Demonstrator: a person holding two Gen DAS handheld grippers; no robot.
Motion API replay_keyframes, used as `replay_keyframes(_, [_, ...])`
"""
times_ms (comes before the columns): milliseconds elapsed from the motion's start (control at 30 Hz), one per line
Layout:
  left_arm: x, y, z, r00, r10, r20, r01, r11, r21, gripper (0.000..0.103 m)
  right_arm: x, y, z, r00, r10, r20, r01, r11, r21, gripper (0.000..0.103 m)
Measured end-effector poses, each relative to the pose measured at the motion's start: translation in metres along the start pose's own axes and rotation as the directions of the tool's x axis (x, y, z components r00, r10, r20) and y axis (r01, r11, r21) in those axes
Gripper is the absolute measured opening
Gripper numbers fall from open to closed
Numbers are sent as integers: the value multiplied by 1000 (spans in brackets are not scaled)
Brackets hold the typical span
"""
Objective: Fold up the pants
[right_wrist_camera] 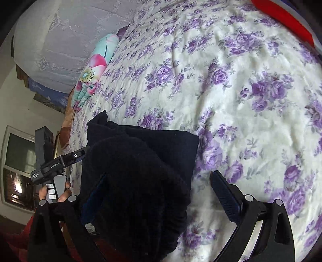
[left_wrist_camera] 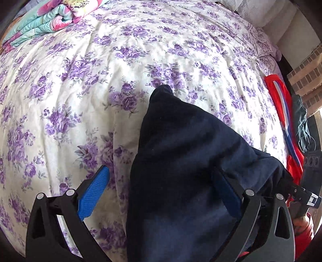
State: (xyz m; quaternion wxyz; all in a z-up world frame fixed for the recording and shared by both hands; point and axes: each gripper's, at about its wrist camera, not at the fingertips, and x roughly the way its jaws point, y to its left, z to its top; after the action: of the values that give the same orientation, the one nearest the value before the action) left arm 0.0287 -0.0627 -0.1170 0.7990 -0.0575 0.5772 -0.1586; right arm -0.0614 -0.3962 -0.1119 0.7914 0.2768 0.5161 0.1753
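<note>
Though draped in pants [left_wrist_camera: 181,141], left gripper [left_wrist_camera: 161,170] ("GenRobot.AI") and right gripper [right_wrist_camera: 160,174] both agape.

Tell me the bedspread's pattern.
Bedspread: white with purple roses, clearest in the left wrist view.

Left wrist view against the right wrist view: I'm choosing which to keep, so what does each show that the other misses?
Only the left wrist view shows the dark green garment beside the red garment. Only the right wrist view shows a window and the lace-covered headboard. Both show the dark pants draped across open jaws, the floral bedspread and the folded colourful quilt.
</note>
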Motion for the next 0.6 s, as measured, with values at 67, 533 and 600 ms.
replay_keyframes(67, [10, 0, 5, 999, -15, -38, 16, 1000, 4, 98, 6, -1, 0, 1000, 16, 12, -16, 1000, -5, 100])
replay_keyframes(533, [29, -1, 16, 991, -122, -47, 129, 970, 205, 91, 34, 32, -12, 996, -59, 66, 63, 996, -68, 100])
replay_keyframes(600, [27, -8, 15, 994, -111, -20, 113, 956, 270, 85, 34, 32, -14, 994, -70, 81, 75, 995, -65, 100])
